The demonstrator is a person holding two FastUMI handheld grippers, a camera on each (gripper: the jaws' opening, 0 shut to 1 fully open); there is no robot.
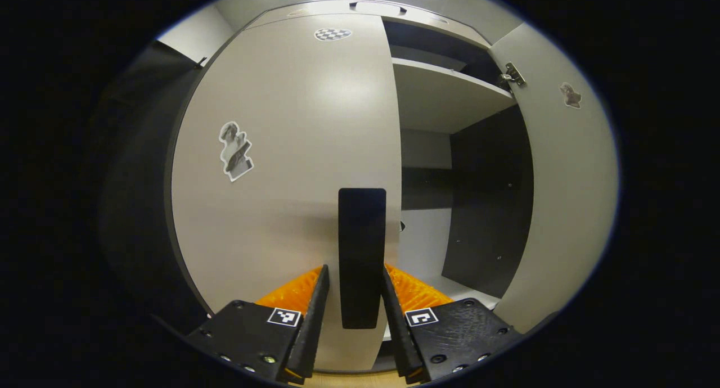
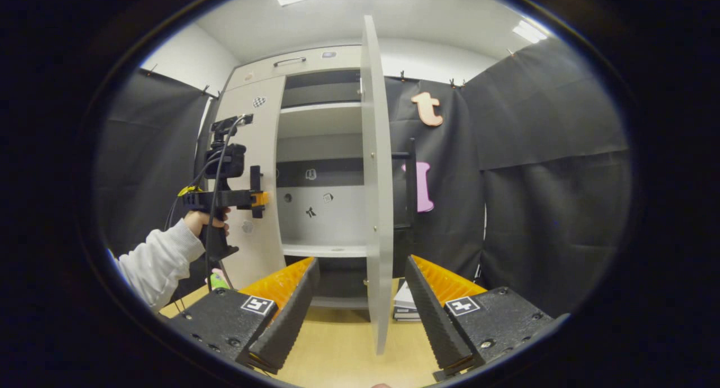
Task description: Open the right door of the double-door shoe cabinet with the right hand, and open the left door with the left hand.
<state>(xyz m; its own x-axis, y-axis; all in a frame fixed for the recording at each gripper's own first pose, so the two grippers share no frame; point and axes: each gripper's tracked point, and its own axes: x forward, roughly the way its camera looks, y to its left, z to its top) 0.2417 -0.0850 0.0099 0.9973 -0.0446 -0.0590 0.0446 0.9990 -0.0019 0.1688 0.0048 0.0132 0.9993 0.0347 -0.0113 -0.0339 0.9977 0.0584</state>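
Observation:
The pale shoe cabinet's left door (image 1: 281, 152) stands closed. Its black upright handle (image 1: 361, 253) sits between the fingers of my left gripper (image 1: 355, 269), which is shut on it. The right door (image 1: 568, 197) is swung wide open and bares the shelves (image 1: 450, 90). In the right gripper view that right door (image 2: 376, 197) stands edge-on between the fingers of my right gripper (image 2: 360, 260), which is open and apart from it. The door's black handle (image 2: 412, 185) juts out on its far side. A hand (image 2: 197, 219) holds the left gripper (image 2: 256, 199) against the left door (image 2: 253, 152).
A stack of books (image 2: 405, 306) lies by the cabinet's foot on the wooden surface (image 2: 337, 343). Black cloth (image 2: 534, 180) hangs to the right of the cabinet and also to its left. A drawer front with a handle (image 2: 289, 62) tops the cabinet.

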